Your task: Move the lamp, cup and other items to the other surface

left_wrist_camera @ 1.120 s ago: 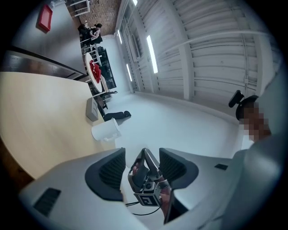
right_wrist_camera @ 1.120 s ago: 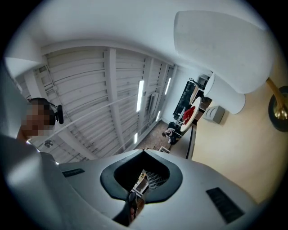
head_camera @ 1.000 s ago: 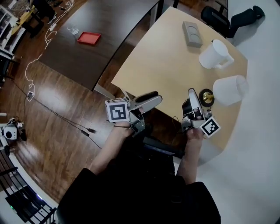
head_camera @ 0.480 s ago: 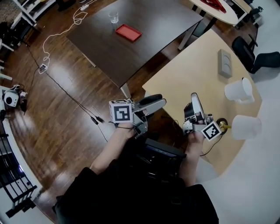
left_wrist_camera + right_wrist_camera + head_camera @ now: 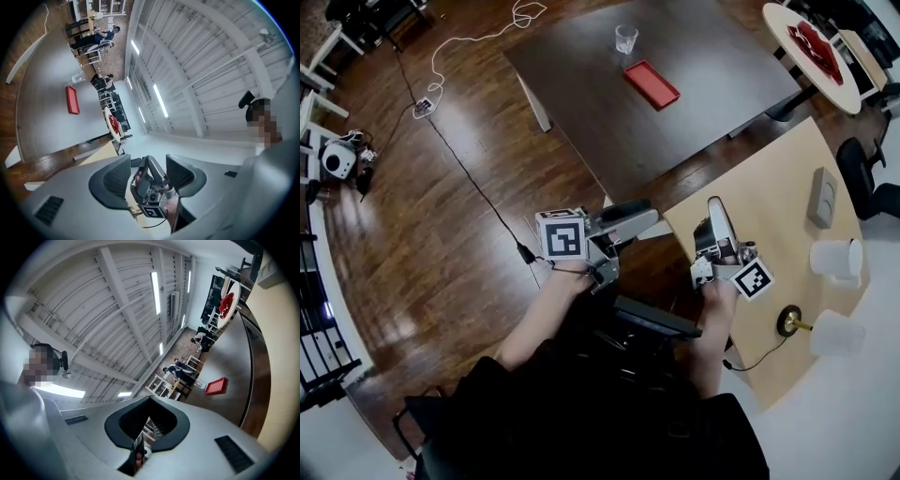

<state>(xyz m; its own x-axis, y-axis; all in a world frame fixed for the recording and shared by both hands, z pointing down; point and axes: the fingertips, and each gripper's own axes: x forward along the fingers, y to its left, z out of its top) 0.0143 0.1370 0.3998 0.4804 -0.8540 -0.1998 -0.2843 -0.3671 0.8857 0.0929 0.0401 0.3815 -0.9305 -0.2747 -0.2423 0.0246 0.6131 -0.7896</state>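
Note:
The lamp, with its brass base and white shade, stands on the light wooden table at the right of the head view. A white cup and a grey box stand beyond it. My left gripper hangs open and empty over the floor, between the two tables. My right gripper is shut on nothing, over the wooden table's near corner. In the left gripper view the left gripper has its pads apart, and the right gripper shows through the gap. The right gripper has its pads together.
A dark table lies ahead with a red tray and a drinking glass on it. A round table with red items stands at the top right. White cable runs across the wooden floor at the upper left.
The head view has swung from the wooden table towards the dark table. Both grippers travelled along, empty. The lamp, cup and box slid to the right edge of view.

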